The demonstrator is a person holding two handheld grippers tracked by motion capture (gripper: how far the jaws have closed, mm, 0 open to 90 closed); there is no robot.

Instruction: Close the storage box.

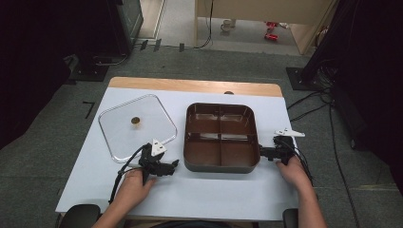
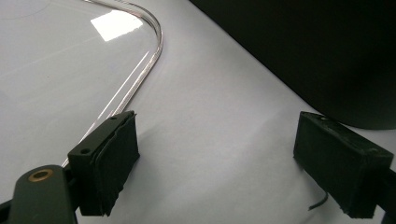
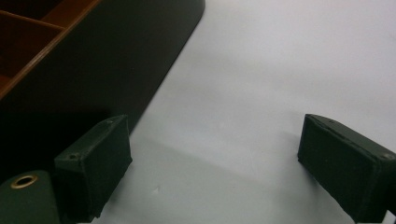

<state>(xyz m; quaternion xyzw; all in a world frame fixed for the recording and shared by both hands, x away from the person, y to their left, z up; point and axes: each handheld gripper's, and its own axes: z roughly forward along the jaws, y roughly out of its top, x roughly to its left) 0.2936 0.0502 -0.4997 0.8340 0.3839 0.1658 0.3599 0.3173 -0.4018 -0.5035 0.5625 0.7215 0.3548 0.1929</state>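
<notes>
The tray [image 1: 221, 137] is set mid-tabletop [image 1: 228, 199], its lid [image 1: 137, 126] laid off to the left — both claws, left [image 1: 172, 166] and right [image 1: 263, 153], are held apart and empty beside its near corners, seemingly readied for a grasp.

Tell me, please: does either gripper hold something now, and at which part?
Nothing is held. The left gripper is open beside the clear lid, and the right gripper is open beside the brown tray, with bare table between the jaws.
</notes>
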